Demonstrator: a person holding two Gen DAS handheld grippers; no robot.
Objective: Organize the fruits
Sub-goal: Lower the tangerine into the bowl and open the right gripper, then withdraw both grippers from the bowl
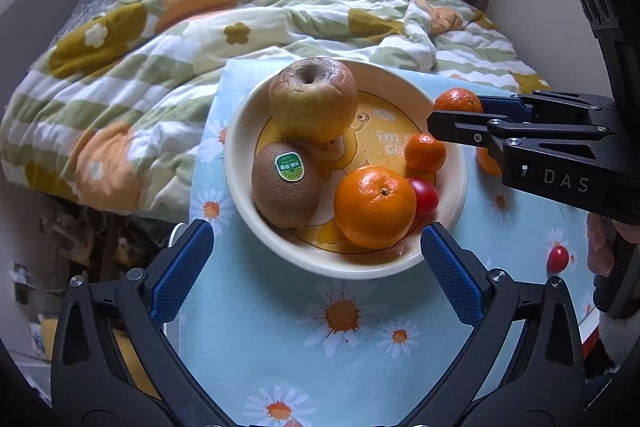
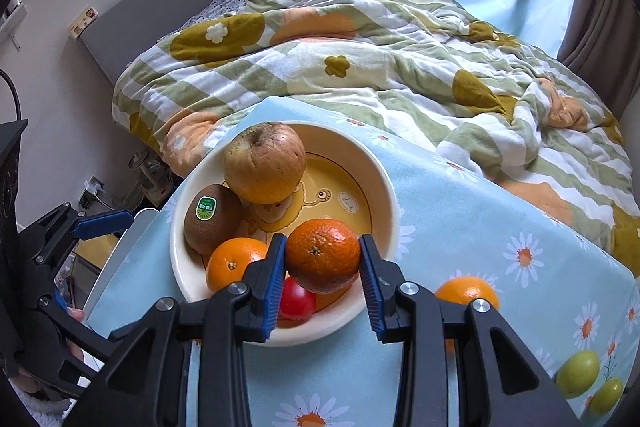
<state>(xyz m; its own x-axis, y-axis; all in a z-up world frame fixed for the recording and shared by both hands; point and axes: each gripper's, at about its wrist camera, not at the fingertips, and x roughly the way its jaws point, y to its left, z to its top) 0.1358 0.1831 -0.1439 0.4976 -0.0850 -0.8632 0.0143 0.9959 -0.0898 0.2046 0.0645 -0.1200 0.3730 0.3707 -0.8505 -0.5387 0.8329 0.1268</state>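
Tangerine (right hand-held gripper clamps it).

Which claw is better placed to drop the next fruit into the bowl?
Right: the right claw is shut on a mandarin above the bowl rim. The left claw is open and empty, short of the bowl.

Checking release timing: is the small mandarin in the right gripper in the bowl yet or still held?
Still held: the right gripper pads clamp the small mandarin over the bowl rim; contact with the bowl floor cannot be told.
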